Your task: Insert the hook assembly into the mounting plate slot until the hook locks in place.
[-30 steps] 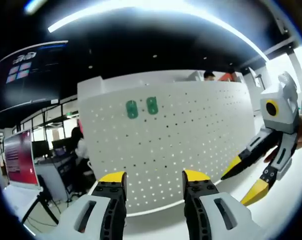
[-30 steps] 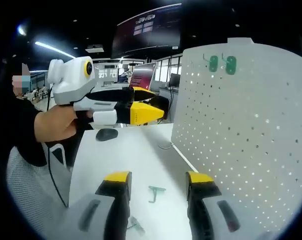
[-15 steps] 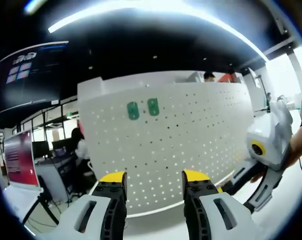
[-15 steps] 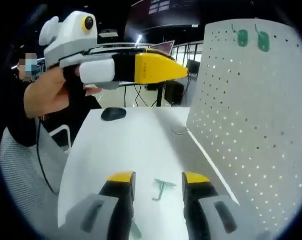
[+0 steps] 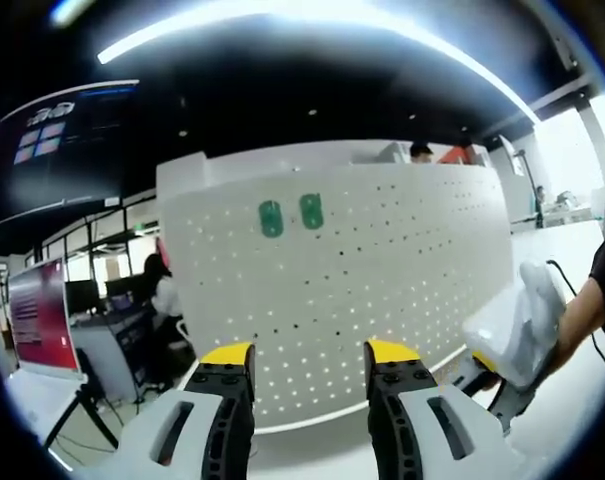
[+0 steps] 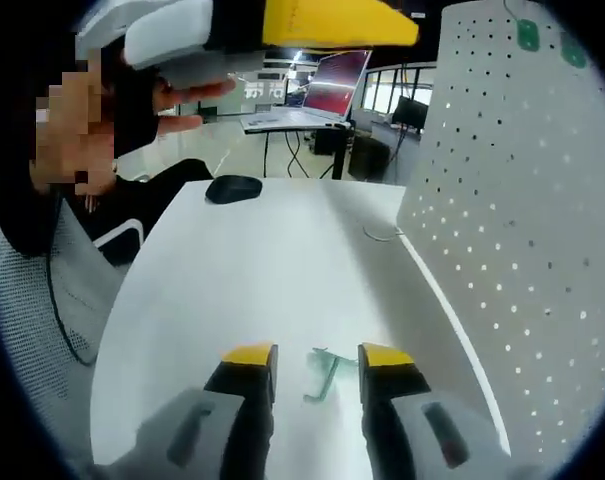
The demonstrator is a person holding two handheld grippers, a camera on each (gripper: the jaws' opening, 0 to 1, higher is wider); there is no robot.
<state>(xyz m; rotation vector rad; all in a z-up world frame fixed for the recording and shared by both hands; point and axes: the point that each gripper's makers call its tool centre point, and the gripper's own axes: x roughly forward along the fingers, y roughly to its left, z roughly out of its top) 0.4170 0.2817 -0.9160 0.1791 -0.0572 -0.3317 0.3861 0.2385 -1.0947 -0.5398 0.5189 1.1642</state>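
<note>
Right gripper [image 6: 314, 352] spread just above green hook [image 6: 322, 372] on table [image 6: 252, 270], left gripper [image 5: 310, 350] spread, empty

A black mouse [image 6: 233, 187] sits on the white table [image 6: 272, 290], a laptop [image 6: 327, 98] behind; a red screen [image 5: 40, 315] glows left.

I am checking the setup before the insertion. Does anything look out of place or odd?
Nothing looks damaged or spilled. The green hook lies loose on the white table, between the open jaws of the right gripper, not yet held. Two green pieces already sit high on the perforated board.
</note>
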